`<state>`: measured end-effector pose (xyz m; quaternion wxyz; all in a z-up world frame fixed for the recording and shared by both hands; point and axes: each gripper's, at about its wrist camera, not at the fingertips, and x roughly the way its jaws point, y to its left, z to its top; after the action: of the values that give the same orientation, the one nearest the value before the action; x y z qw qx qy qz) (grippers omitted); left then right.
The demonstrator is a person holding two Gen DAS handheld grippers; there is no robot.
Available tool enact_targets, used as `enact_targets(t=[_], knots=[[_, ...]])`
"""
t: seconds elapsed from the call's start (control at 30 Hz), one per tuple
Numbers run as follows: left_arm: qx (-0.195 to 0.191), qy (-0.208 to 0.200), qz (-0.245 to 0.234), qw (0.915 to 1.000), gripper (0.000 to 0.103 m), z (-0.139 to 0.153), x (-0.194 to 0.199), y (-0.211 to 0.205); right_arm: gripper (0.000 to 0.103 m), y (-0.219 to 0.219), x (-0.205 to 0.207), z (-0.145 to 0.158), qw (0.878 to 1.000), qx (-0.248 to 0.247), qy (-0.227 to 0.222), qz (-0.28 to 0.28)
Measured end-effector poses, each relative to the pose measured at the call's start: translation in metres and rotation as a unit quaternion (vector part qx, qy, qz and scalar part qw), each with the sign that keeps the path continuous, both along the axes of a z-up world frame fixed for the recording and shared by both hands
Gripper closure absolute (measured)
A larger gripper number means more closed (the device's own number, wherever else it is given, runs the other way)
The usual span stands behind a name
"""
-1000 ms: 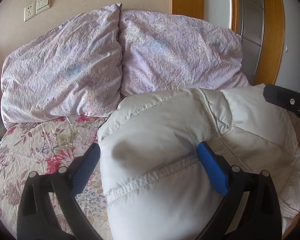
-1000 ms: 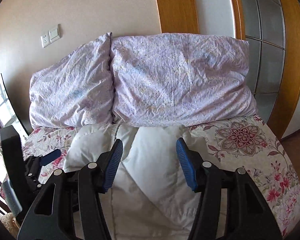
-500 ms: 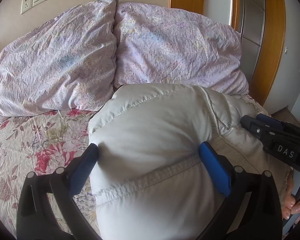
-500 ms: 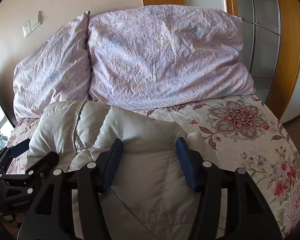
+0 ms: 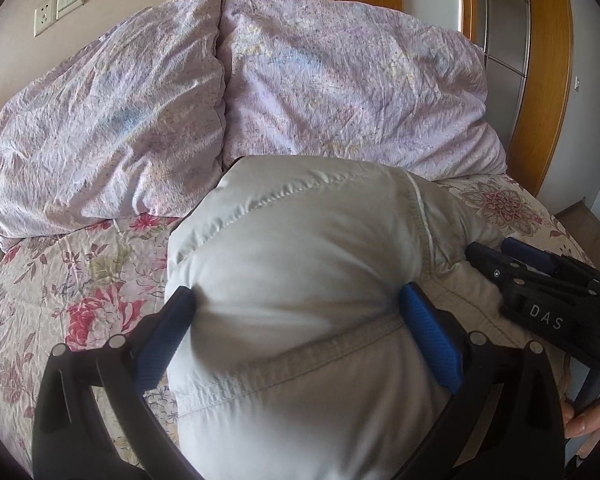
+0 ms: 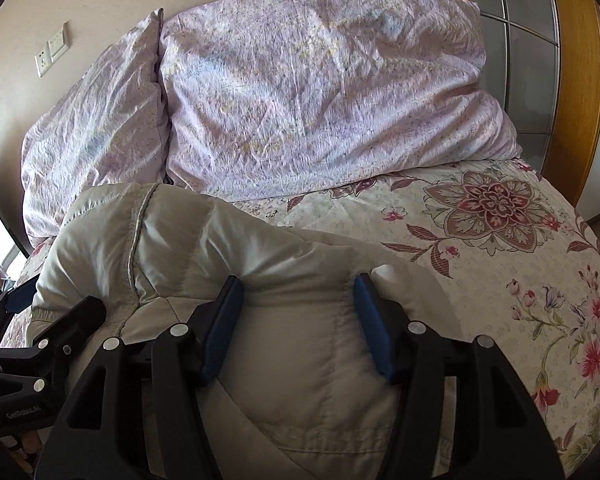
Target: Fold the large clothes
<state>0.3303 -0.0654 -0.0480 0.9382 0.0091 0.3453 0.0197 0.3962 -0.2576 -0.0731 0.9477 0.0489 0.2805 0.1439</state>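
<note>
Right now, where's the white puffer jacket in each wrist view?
Left wrist: white puffer jacket fills centre and bottom, squeezed between the left gripper pads.
Right wrist: lower left to centre, bulging between the right gripper pads.
Shared landmark: wall socket plate, upper left in both.

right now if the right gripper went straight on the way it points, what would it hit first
The puffy white jacket bulging between the right gripper fingers; beyond it, likely the purple pillow, though depth is unclear.

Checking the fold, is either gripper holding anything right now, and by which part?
Both grip the white puffy jacket: the left gripper pinches a thick padded bulge near a stitched seam, and the right gripper pinches another padded fold beside it.
</note>
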Motion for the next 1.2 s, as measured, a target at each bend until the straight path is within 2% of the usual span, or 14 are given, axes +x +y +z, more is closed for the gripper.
enact_targets(t=[0.33,1.0,1.2], knots=[[0.008,0.003,0.007,0.9999,0.002,-0.006,0.004,-0.004,0.043,-0.001,0.007,-0.011,1.000,0.013,0.011,0.005],[-0.006,0.017,0.012,0.9998,0.002,-0.020,0.013,0.000,0.042,0.003,0.018,-0.021,0.999,0.013,0.035,0.010],[0.004,0.023,0.017,0.9996,0.002,-0.022,0.017,-0.002,0.042,0.003,0.020,-0.022,0.999,0.009,0.039,0.010]])
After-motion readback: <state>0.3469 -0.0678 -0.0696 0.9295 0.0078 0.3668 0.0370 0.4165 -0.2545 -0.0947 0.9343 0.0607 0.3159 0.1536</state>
